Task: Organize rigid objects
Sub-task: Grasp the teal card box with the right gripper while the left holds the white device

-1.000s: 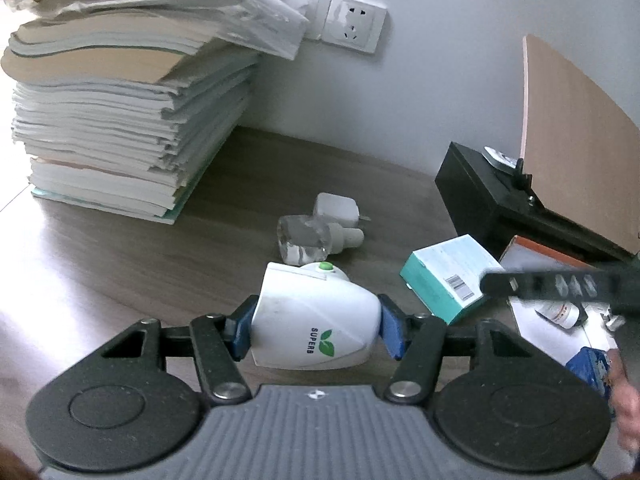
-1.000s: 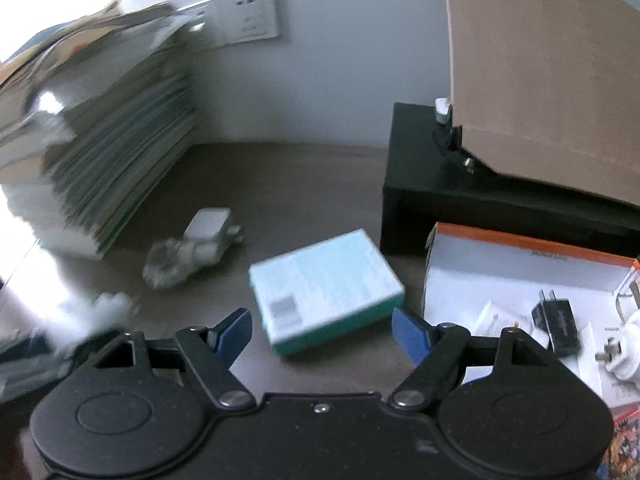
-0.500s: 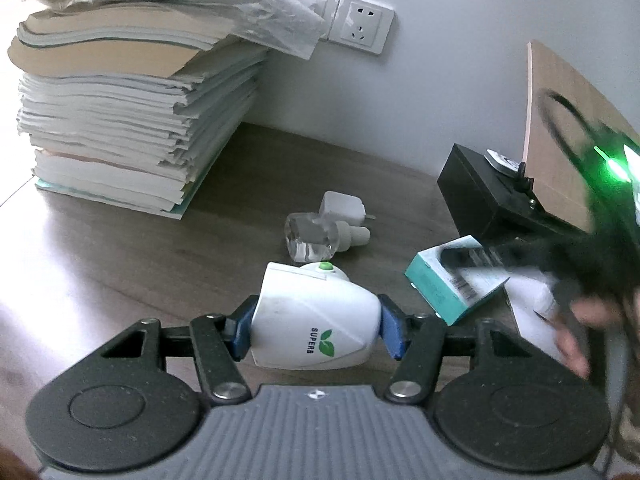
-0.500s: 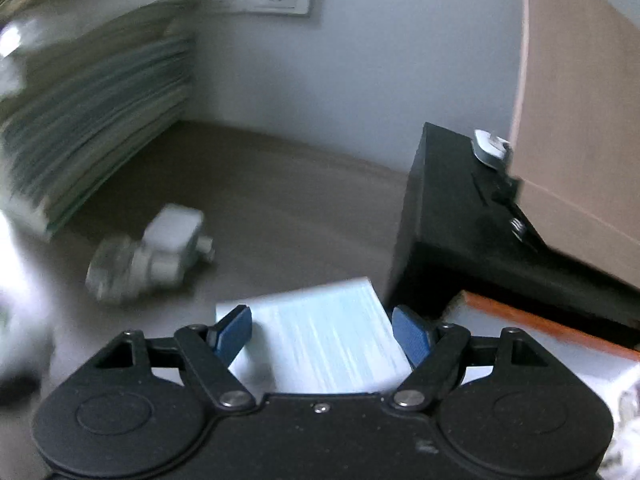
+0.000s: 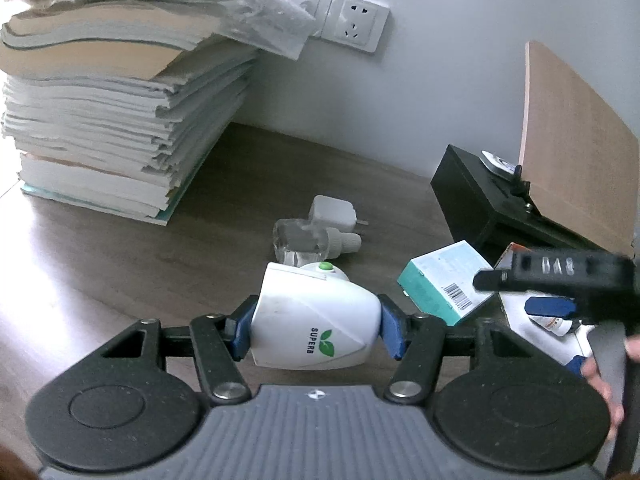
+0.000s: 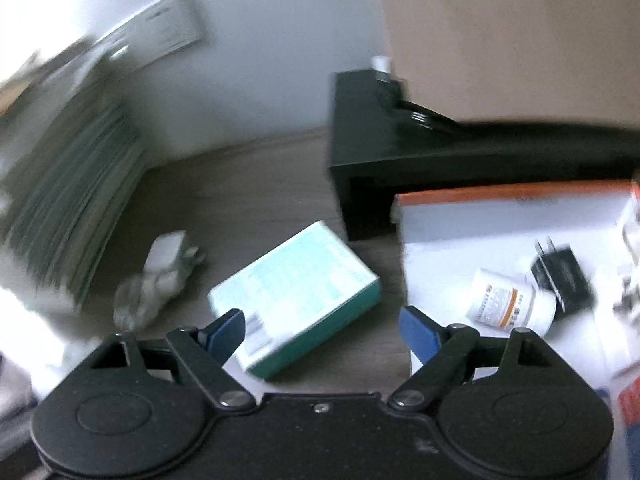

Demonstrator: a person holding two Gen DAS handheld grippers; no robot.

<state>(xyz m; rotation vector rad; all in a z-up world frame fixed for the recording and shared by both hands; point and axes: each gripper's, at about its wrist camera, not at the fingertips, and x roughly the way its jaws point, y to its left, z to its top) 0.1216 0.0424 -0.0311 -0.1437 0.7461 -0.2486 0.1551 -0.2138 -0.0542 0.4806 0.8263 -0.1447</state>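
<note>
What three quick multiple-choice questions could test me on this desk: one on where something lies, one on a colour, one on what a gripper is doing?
1. Where does the teal and white box lie?
A. on the stack of papers
B. on the wooden desk, left of the open white carton
C. on top of the black stand

2. What colour is the button on the white plug-in device?
A. red
B. blue
C. green

3. What is the left gripper doing?
A. clamping the white device
B. standing empty
C. holding a bottle

Answers: 1 B, the box rests on the desk beside the open white carton. 2 C, a green button sits at the device's top. 3 A, both blue pads press the device's sides.
</note>
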